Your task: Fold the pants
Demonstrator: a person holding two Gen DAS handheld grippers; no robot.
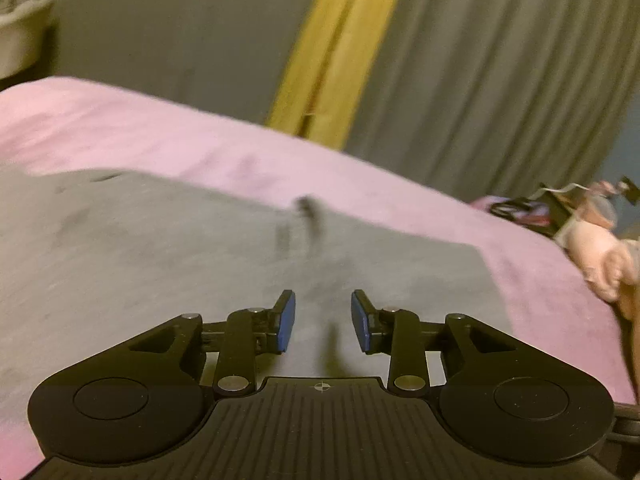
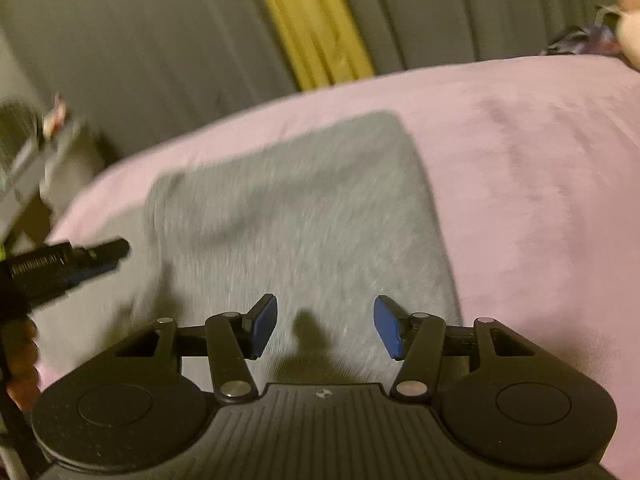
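Observation:
Grey pants [image 1: 168, 248] lie flat on a pink bed cover [image 1: 200, 136]; a dark drawstring [image 1: 310, 216] shows near their far edge. My left gripper [image 1: 323, 322] is open and empty, just above the grey fabric. In the right wrist view the pants [image 2: 304, 216] form a folded grey rectangle on the pink cover [image 2: 540, 184]. My right gripper [image 2: 325, 326] is open and empty above the near part of the pants. The left gripper [image 2: 100, 256] enters that view from the left edge, over the pants' left side. Both views are blurred.
Grey curtains [image 1: 480, 80] with a yellow strip [image 1: 340, 48] hang behind the bed. Pink soft items and dark clutter [image 1: 580, 228] lie at the bed's right end. A pale container [image 1: 24, 40] stands at the far left.

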